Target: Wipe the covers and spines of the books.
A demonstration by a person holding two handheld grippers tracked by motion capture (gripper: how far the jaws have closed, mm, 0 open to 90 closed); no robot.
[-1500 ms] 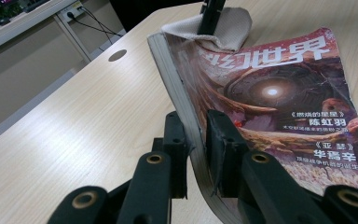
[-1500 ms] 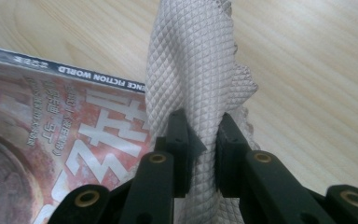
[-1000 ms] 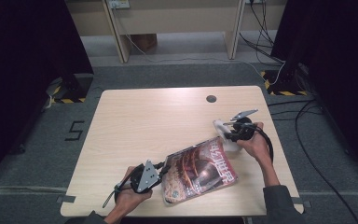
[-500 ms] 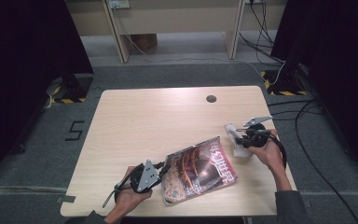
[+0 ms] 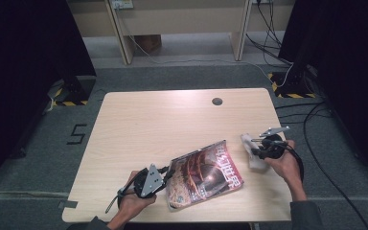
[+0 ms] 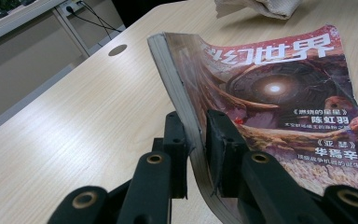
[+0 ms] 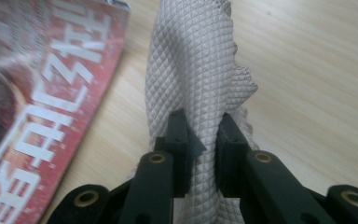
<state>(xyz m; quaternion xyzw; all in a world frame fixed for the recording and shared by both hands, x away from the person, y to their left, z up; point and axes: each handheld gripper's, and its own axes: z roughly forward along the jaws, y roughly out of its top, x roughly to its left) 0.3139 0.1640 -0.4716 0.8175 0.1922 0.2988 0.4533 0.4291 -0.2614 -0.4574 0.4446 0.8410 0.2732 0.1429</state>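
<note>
A red-covered magazine (image 5: pixel 206 173) with white lettering lies near the table's front edge. My left gripper (image 5: pixel 164 173) is shut on its left edge, which is lifted off the wood. In the left gripper view the jaws pinch the magazine's (image 6: pixel 279 98) page edge, left gripper (image 6: pixel 196 140). My right gripper (image 5: pixel 255 148) sits to the magazine's right, shut on a pale grey quilted cloth (image 5: pixel 250 152). In the right gripper view the cloth (image 7: pixel 191 70) bunches between the jaws of the right gripper (image 7: pixel 200 140), beside the magazine (image 7: pixel 46 93).
The light wooden table (image 5: pixel 163 124) has a round cable hole (image 5: pixel 217 101) near its far edge. Cables (image 5: pixel 316 139) trail over the floor at the right. Desk legs (image 5: pixel 117 28) and dark curtains stand behind the table.
My right gripper has carried the cloth to the right and slightly toward the table's front edge. The left gripper and the magazine have stayed put.
</note>
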